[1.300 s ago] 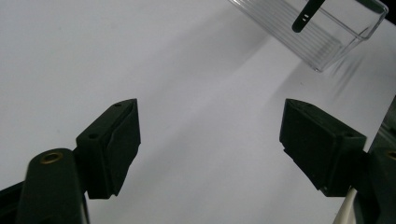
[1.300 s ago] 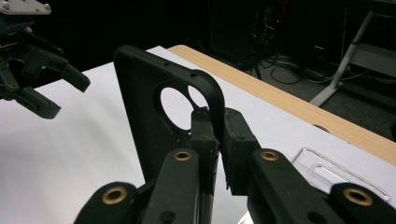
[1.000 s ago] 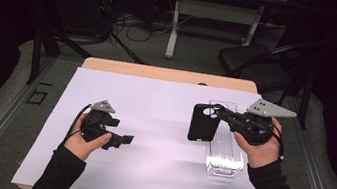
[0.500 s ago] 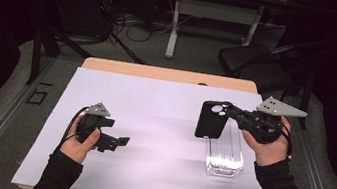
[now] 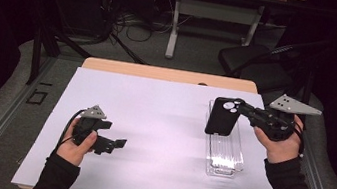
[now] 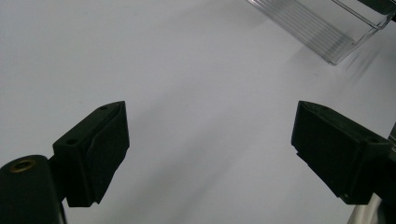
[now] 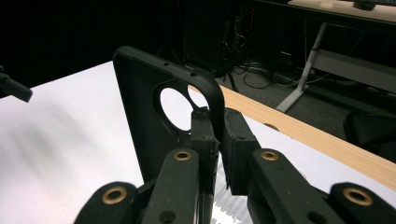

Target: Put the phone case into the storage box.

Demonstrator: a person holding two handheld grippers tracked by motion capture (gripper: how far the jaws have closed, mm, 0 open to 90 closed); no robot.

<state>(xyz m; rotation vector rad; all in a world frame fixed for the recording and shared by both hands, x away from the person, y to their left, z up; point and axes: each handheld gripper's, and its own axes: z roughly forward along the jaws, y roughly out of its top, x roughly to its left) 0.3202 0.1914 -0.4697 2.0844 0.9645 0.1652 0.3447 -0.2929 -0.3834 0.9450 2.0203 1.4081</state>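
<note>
Holding the black phone case upright above the far end of the clear tray, your right claw clamped on its edge, your left claw spread apart, empty, well left of the tray, low over the white bench

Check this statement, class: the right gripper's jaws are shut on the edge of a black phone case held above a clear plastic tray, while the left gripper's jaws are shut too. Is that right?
Not quite. The left gripper is open: the left gripper view shows its jaws wide apart over bare white table. The rest holds: the right gripper is shut on the black phone case above the clear plastic tray.
</note>
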